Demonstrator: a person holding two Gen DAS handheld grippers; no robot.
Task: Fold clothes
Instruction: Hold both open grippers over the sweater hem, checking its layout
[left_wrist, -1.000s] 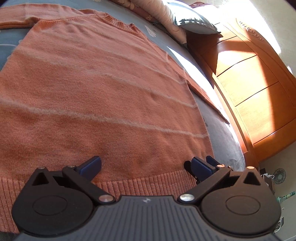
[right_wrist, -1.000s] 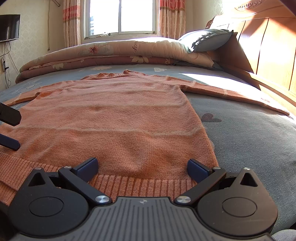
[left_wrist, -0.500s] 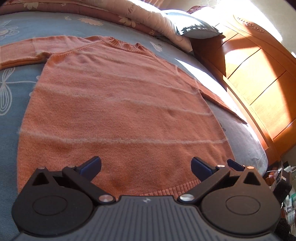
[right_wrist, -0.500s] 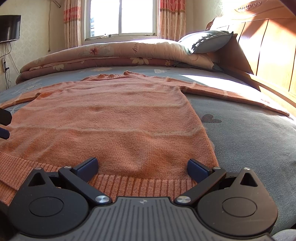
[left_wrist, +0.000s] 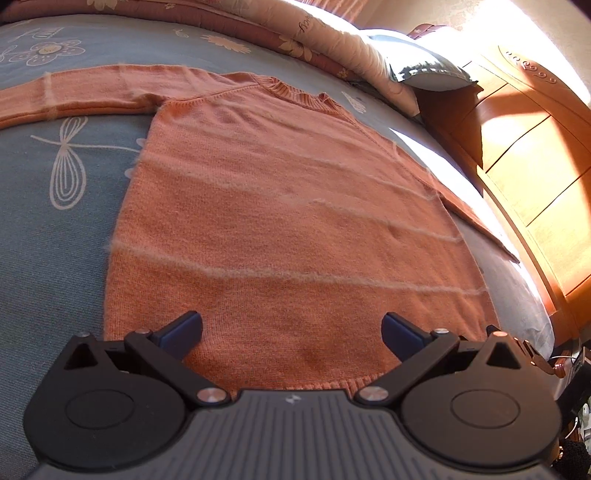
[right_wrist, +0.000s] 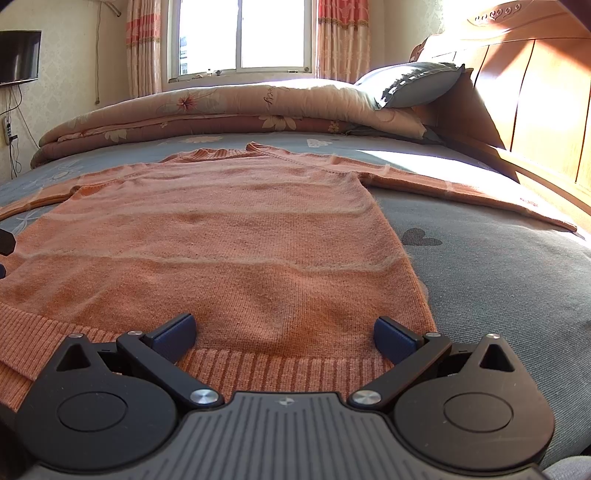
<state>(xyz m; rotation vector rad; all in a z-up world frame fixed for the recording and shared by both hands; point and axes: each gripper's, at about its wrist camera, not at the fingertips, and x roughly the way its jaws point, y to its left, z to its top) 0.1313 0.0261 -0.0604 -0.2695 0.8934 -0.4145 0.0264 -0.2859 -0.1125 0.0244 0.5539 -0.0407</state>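
Orange sweater spread flat on the bed, no fold made yet.

Both sleeves lie out sideways; left tongs and right tongs gape wide and empty above the near hem.

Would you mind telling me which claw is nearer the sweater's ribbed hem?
Right. The right claw sits low, open, directly over the ribbed hem. The left claw is also open but raised, looking down over the sweater, farther from that hem.

fuzzy knit sweater, glossy wooden headboard
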